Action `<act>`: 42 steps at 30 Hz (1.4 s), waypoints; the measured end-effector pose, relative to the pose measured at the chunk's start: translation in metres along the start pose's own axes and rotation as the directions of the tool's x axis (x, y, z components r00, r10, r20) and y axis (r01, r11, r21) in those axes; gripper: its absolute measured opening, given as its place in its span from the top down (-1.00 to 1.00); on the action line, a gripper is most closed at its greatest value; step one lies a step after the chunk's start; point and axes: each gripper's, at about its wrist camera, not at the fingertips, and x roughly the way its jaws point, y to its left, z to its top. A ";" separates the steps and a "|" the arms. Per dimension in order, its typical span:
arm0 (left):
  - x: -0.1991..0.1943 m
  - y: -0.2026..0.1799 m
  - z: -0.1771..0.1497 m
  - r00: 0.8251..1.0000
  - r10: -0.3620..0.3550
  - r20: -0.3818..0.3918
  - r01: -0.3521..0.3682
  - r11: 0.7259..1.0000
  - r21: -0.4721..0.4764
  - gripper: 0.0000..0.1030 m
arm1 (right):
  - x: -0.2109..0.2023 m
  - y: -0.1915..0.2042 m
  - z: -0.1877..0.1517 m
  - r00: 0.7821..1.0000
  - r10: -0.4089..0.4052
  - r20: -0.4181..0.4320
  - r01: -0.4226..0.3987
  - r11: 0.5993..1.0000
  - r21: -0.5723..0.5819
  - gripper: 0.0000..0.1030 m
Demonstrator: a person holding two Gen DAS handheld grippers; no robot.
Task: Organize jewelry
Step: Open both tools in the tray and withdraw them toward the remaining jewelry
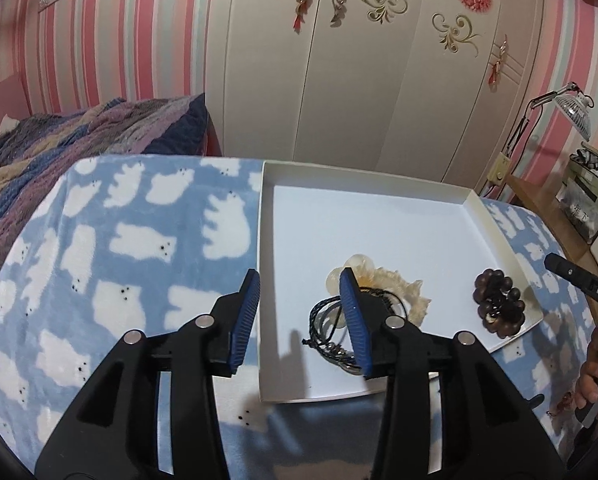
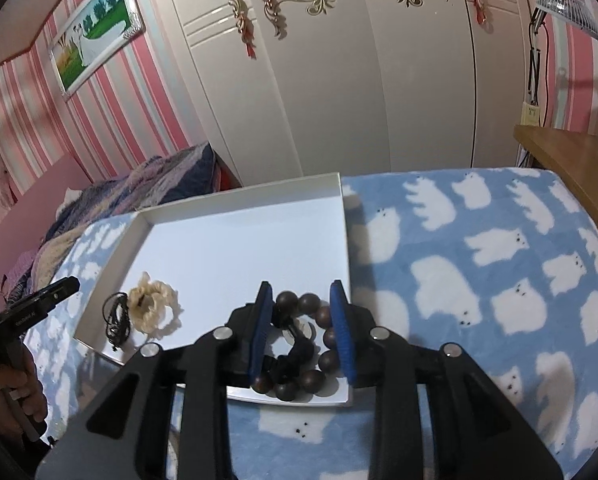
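Dark wooden bead bracelet (image 2: 303, 348) is lying in the white tray (image 2: 235, 248), lower centre of the right wrist view, between the parted fingers of the right hand-held gripper (image 2: 303, 334); contact cannot be told. Cream scrunchie (image 1: 403, 292) and black cord (image 1: 331, 320) are lying mid-tray, with the left hand-held gripper (image 1: 305, 320) hovering spread apart above the tray's left rim.

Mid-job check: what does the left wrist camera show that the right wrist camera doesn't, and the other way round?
Only the left wrist view shows the left gripper, open over the white tray's left edge, and a clear disc-shaped piece behind the cream scrunchie.

Only the right wrist view shows the right gripper, open with its fingers either side of the brown bead bracelet, plus a framed picture in full.

Both show the tray, the scrunchie, the black cord bracelet, the bead bracelet and the blue bear-print blanket.
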 end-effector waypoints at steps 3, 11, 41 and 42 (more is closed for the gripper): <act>-0.013 0.004 0.003 1.000 0.000 0.025 0.000 1.000 0.009 0.19 | -0.013 0.001 0.005 1.000 0.008 0.030 -0.007 1.000 -0.004 0.41; -0.067 0.006 0.009 0.993 0.043 0.114 -0.052 0.996 0.074 0.05 | -0.068 0.004 0.008 0.993 0.004 0.116 0.001 0.999 -0.043 0.41; -0.147 0.080 -0.195 0.991 0.130 -0.010 -0.131 0.990 -0.056 -0.32 | -0.068 0.045 -0.147 0.995 0.072 -0.065 -0.083 0.981 -0.177 -0.33; -0.148 0.079 -0.194 0.991 0.136 -0.007 -0.136 0.989 -0.054 -0.35 | -0.067 0.045 -0.146 0.996 0.070 -0.063 -0.080 0.982 -0.173 -0.33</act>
